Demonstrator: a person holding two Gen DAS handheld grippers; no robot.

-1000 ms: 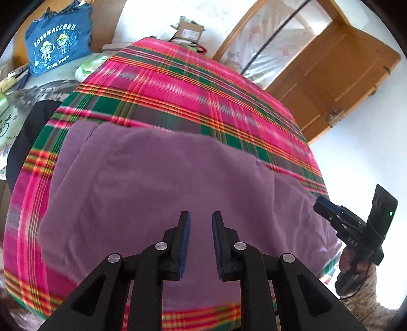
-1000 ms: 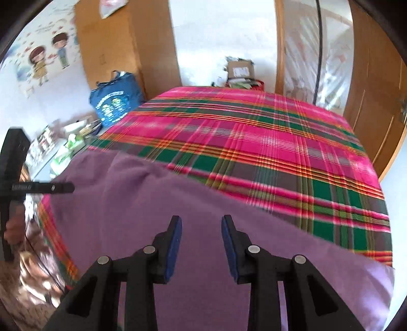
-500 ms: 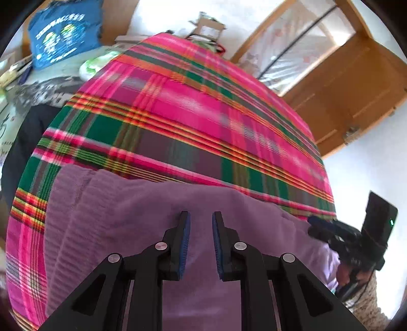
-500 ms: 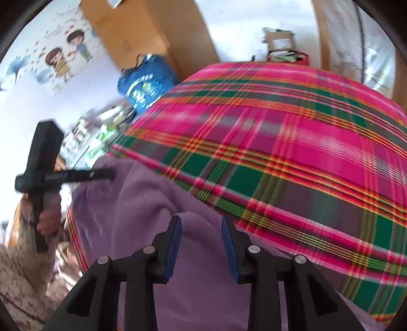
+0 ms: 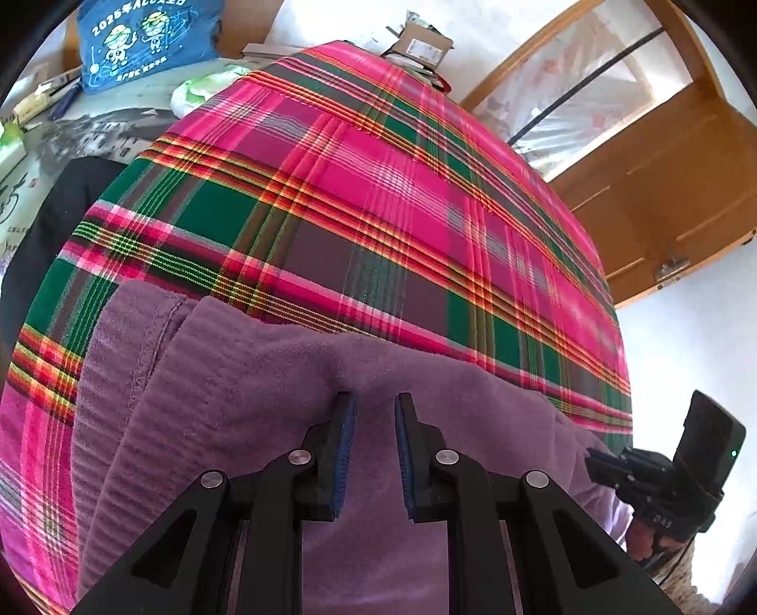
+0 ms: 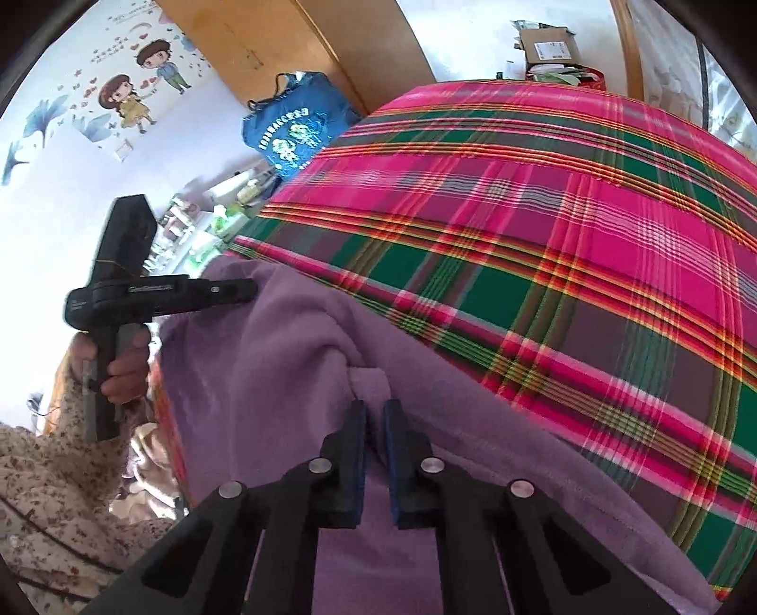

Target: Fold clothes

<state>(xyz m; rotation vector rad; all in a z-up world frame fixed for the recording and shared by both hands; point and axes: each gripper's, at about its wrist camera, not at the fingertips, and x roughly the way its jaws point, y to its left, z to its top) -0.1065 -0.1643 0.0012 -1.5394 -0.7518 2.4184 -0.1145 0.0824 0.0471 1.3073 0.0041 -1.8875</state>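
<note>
A plaid bedspread [image 5: 369,198] in pink, green and dark purple fills the middle of both views. In the upper left of the left wrist view a blue printed bag [image 5: 146,38] stands against a wooden cabinet [image 6: 303,47], with a cluttered side surface [image 5: 71,127] below it and a green-and-white plastic bag [image 5: 203,87] at the bedspread's edge. A cardboard box [image 5: 421,42] sits at top centre. A wooden door [image 5: 662,189] occupies the right. Cartoon wall stickers [image 6: 137,80] of two children fill the right wrist view's upper left.

"2025" on blue bag [image 5: 146,42]
</note>
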